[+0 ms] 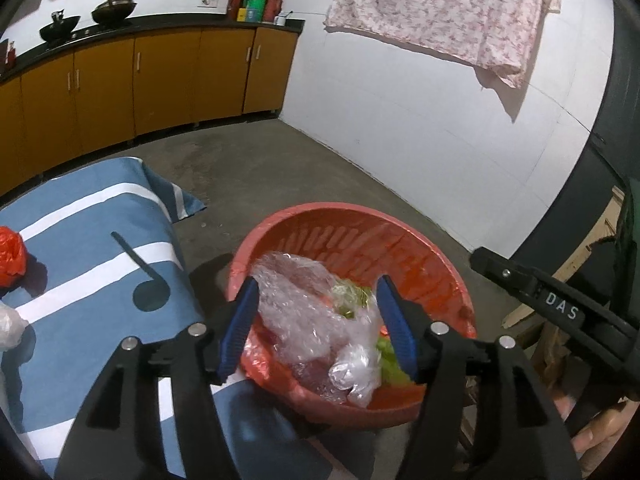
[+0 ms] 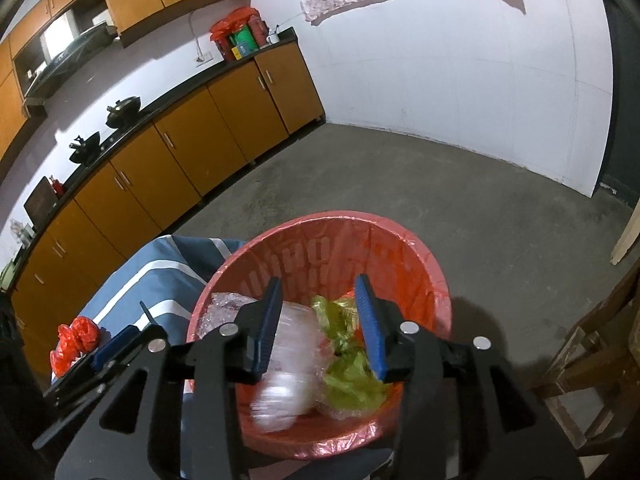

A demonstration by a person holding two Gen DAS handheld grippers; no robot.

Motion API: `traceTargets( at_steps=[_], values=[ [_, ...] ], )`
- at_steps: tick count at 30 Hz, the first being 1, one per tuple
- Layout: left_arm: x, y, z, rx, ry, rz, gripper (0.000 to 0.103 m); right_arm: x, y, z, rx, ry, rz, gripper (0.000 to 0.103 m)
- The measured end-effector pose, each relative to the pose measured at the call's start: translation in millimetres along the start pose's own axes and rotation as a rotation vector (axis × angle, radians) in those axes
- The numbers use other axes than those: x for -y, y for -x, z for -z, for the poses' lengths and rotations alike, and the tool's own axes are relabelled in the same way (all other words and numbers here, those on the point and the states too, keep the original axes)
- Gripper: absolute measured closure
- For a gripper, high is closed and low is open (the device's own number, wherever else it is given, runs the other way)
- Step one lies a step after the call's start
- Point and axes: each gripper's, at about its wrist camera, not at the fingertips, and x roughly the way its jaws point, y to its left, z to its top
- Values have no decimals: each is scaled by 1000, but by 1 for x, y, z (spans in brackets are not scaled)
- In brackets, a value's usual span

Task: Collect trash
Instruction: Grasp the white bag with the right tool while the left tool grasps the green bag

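Both grippers hang over the red bin [image 2: 320, 264], the left gripper [image 1: 316, 320] and right gripper [image 2: 318, 320] with jaws apart, gripping nothing. Inside the bin lie crumpled clear plastic [image 1: 296, 304] and a green bag [image 2: 348, 364]: probably light, soft, slippery, best pinched at a bunched fold.

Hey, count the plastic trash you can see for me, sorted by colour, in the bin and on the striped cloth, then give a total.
Red bags on the striped cloth: 2
Clear bags in the red bin: 2
Clear bag at the cloth's edge: 1
Green bags in the bin: 1
Total: 6
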Motion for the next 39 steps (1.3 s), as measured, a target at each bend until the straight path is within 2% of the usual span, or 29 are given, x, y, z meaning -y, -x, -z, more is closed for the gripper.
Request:
traceTargets(
  at_steps=[10, 18, 22, 29, 33, 39],
  values=[
    [-23, 23, 5, 31, 38, -51, 36, -14, 5, 3, 6, 45, 5, 64],
    [-60, 73, 17, 105, 64, -147, 32, -75, 9, 25, -20, 218, -105, 64],
    [-97, 107, 29, 136, 107, -233, 30, -118, 7, 45, -55, 317, -174, 64],
    [-184, 182, 63, 185, 195, -481, 26, -198, 5, 96, -144, 493, -302, 64],
    [-238, 214, 85, 173, 273, -616, 25, -245, 5, 126, -191, 569, -366, 64],
    [-294, 246, 117, 158, 354, -759, 23, -306, 0, 169, -249, 652, -413, 64]
  ],
)
